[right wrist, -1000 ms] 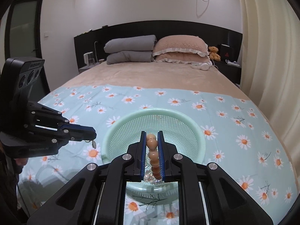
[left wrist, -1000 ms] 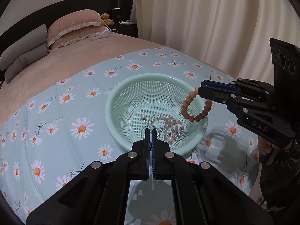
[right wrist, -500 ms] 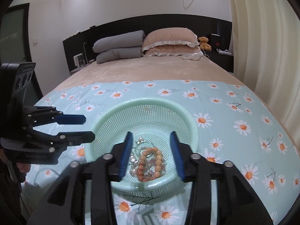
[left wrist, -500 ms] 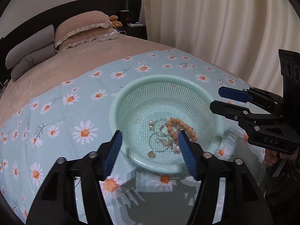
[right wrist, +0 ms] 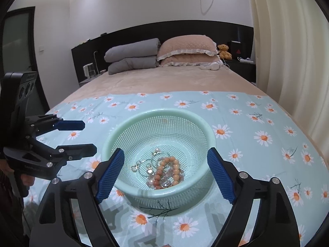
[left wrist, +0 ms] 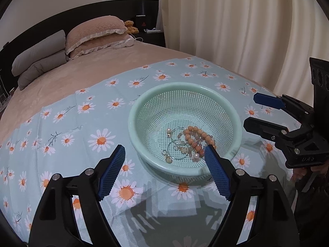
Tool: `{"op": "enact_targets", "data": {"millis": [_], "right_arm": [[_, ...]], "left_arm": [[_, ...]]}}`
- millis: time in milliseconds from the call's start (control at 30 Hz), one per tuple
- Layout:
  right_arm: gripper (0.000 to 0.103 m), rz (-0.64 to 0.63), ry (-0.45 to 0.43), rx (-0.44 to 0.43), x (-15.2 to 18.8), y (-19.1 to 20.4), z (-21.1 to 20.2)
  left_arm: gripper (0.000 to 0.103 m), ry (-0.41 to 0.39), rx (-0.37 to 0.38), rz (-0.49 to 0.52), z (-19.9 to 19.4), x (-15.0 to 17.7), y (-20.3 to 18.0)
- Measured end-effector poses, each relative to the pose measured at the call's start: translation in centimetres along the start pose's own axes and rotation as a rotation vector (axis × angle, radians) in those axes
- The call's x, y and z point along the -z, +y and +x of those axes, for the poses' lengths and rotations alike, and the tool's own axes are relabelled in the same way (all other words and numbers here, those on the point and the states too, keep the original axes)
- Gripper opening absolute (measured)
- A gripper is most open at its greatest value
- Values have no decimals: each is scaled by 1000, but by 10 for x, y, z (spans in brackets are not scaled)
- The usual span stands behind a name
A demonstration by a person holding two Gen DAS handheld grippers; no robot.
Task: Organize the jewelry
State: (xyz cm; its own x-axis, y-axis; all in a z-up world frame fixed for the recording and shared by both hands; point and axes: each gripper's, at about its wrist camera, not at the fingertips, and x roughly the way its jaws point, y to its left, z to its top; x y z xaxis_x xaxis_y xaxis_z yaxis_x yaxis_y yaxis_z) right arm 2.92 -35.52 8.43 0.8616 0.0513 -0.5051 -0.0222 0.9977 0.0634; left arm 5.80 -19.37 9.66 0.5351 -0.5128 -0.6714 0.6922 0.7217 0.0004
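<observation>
A mint green mesh basket (left wrist: 144, 111) (right wrist: 207, 131) stands on a daisy-print cloth. In it lie an orange bead bracelet (left wrist: 198, 139) (right wrist: 166, 170), hoop earrings (left wrist: 176, 150) (right wrist: 148, 164), pearls and small pendants in a heap. My left gripper (left wrist: 164, 160) (right wrist: 88, 138) is open and empty, just in front of the basket on its left side. My right gripper (right wrist: 165, 164) (left wrist: 249, 111) is open and empty, at the basket's near right rim.
The daisy cloth (left wrist: 82, 123) covers the foot of a beige bed (right wrist: 164, 80). Pillows (right wrist: 185, 47), white headphones (right wrist: 211, 65) and a teddy bear (right wrist: 224, 51) are at the headboard. Cream curtains (left wrist: 236, 30) hang to the right.
Both grippers opened wide. The right one dropped the orange bead bracelet into the basket, the left one let go of a small piece. Both drew back slightly.
</observation>
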Motion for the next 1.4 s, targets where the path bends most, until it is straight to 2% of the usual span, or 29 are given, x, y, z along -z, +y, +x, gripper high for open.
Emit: {"op": "enact_targets", "data": {"millis": [133, 200, 533, 667, 867, 933, 1000, 1133, 1167, 1267, 1333, 1400], "right_arm": [[85, -4, 9, 13, 3, 4, -11], [85, -6, 15, 11, 6, 6, -16], [85, 4, 54, 36, 13, 7, -24], [85, 45, 85, 62, 6, -5, -7], [85, 76, 132, 90, -7, -20, 29], [84, 82, 152, 92, -6, -23, 42], [79, 90, 179, 98, -4, -25, 54], [79, 137, 221, 91, 4, -34, 75], [77, 148, 232, 90, 6, -36, 79], [63, 193, 263, 69, 11, -41, 88], [55, 209, 273, 62, 12, -42, 90], [41, 200, 280, 79, 12, -39, 90]], "left_arm": [[79, 2, -9, -4, -10, 7, -3], [86, -1, -13, -8, -15, 10, -5], [91, 8, -13, -23, -23, 20, -9], [91, 20, -12, -29, -9, 14, -6], [91, 54, -19, -69, 35, 1, 6], [91, 68, -18, -83, 49, 0, 10], [91, 86, -17, -98, 62, 1, 14], [91, 117, -4, -118, 81, 6, 20], [91, 121, -1, -122, 84, 7, 21], [89, 131, 13, -128, 90, 11, 20], [81, 135, 51, -135, 91, 12, 20], [70, 137, 75, -132, 90, 13, 17]]}}
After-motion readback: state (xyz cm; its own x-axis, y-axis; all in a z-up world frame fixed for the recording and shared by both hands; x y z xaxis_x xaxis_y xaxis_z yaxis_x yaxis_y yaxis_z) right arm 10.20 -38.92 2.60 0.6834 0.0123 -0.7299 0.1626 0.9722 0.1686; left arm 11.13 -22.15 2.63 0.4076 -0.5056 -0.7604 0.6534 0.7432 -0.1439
